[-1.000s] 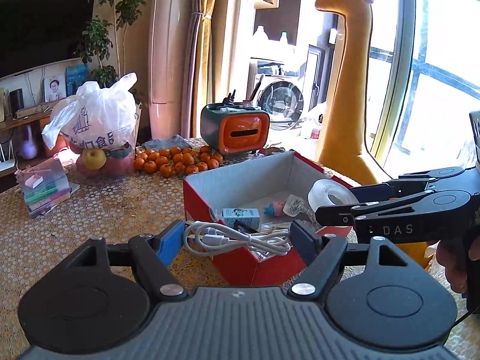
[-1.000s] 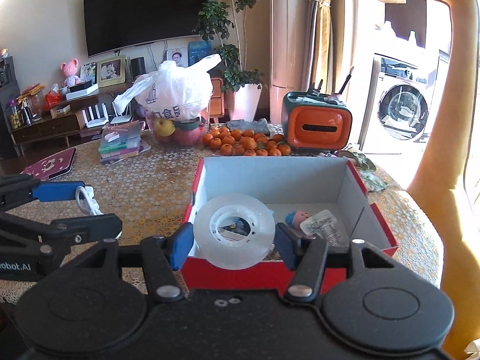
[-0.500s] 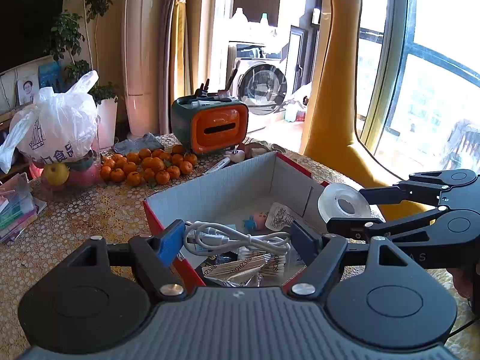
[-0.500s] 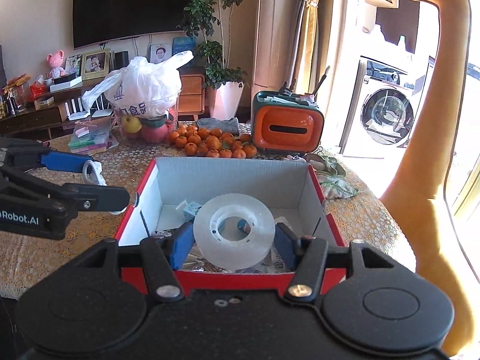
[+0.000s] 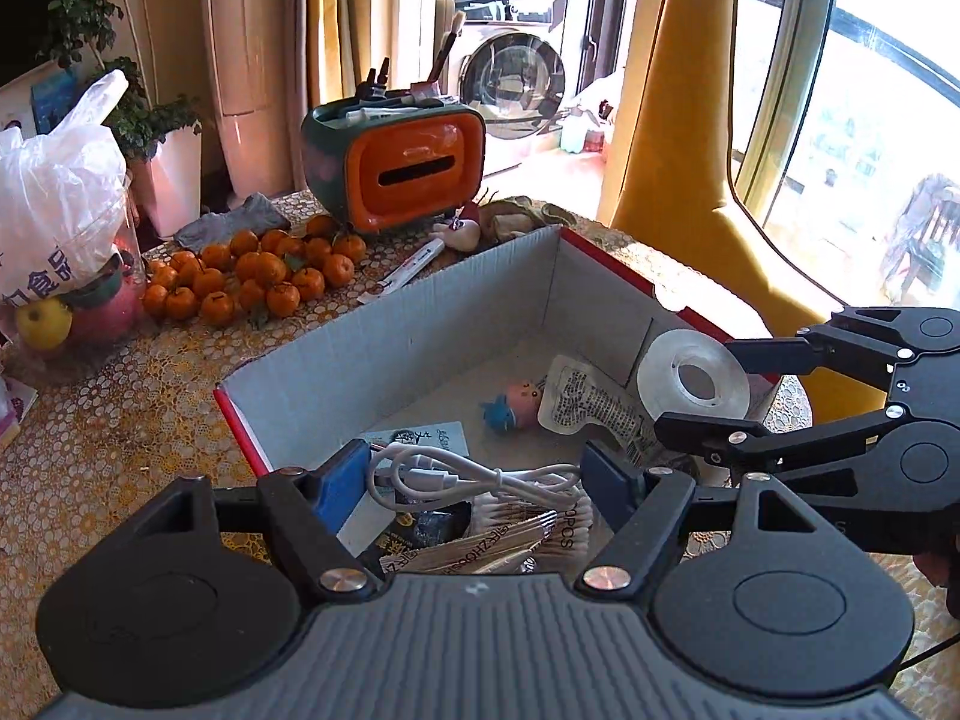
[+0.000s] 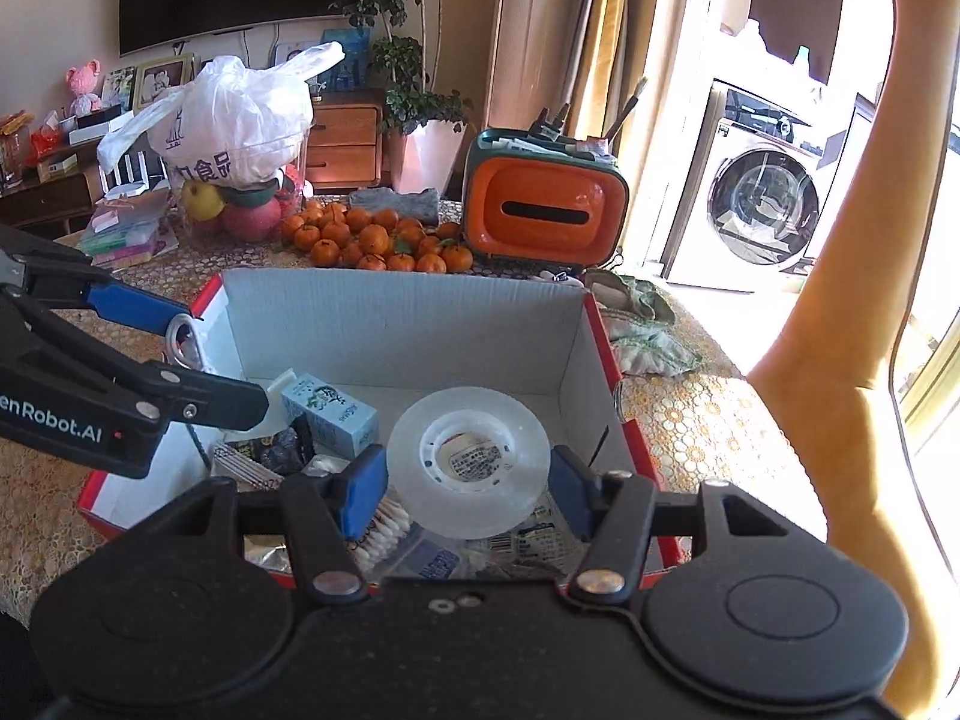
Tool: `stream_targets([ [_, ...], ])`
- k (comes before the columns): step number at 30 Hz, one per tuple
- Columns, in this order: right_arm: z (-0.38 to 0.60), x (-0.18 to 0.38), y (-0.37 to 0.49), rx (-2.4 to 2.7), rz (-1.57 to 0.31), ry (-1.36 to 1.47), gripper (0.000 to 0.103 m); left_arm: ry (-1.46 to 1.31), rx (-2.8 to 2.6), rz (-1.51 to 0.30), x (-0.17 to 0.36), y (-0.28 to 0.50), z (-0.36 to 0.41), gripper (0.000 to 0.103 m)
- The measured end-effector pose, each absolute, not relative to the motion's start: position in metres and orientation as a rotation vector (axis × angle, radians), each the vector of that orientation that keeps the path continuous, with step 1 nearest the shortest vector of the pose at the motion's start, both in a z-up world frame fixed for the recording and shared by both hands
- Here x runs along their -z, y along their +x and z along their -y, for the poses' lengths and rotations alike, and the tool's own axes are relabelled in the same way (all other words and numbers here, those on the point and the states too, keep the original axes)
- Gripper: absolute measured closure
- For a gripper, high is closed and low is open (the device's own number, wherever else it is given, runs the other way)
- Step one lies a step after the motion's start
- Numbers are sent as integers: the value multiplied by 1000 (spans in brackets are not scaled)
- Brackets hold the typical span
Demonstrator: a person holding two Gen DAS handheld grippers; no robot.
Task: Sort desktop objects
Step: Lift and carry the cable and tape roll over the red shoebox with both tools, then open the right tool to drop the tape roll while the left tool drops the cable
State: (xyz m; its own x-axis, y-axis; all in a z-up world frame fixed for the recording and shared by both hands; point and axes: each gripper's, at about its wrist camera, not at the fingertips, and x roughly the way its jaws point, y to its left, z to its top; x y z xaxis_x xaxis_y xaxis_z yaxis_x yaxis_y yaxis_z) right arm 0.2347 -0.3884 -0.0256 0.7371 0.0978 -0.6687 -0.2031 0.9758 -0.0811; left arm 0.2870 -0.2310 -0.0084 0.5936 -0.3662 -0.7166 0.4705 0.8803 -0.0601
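An open red box (image 5: 384, 330) with a grey inside stands on the patterned table. My left gripper (image 5: 474, 483) is shut on a coiled white USB cable (image 5: 432, 474) and hangs over the box's near left end. My right gripper (image 6: 468, 480) is shut on a clear tape roll (image 6: 468, 432) above the box's right half. From the left wrist view the tape roll (image 5: 693, 375) shows at the right, between the right gripper's (image 5: 695, 389) black fingers. The left gripper (image 6: 225, 360) reaches in over the box's (image 6: 408, 324) left wall. Inside lie a small carton (image 6: 330, 414), cotton swabs (image 5: 510, 534), a toy figure (image 5: 510, 402) and a sachet (image 5: 594, 408).
Behind the box lie a pile of tangerines (image 5: 252, 276), an orange tissue holder (image 5: 414, 168) and a white tube (image 5: 402, 270). A white plastic bag (image 5: 54, 198) over fruit stands at the far left. A crumpled cloth (image 6: 642, 324) lies by the box's right side, and a tall yellow giraffe (image 5: 678, 120) stands beyond.
Both grippers have moved forward and tipped down over the box. The cable and the tape roll now hang above its inside, where a second ago they were near its front edge.
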Motion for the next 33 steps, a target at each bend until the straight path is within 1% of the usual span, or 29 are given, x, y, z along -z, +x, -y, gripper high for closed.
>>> stream_targets([
  [16,386,61,276,-157,-792,-256,45,157,492,-986,48,336,249,26],
  [26,384,81,291,-179,-859,-287,45,182,477,-1018,64,352,256,26],
  [33,387,84,299,-185,-890,-297,45,192,467,-1040,71,362,260,26],
])
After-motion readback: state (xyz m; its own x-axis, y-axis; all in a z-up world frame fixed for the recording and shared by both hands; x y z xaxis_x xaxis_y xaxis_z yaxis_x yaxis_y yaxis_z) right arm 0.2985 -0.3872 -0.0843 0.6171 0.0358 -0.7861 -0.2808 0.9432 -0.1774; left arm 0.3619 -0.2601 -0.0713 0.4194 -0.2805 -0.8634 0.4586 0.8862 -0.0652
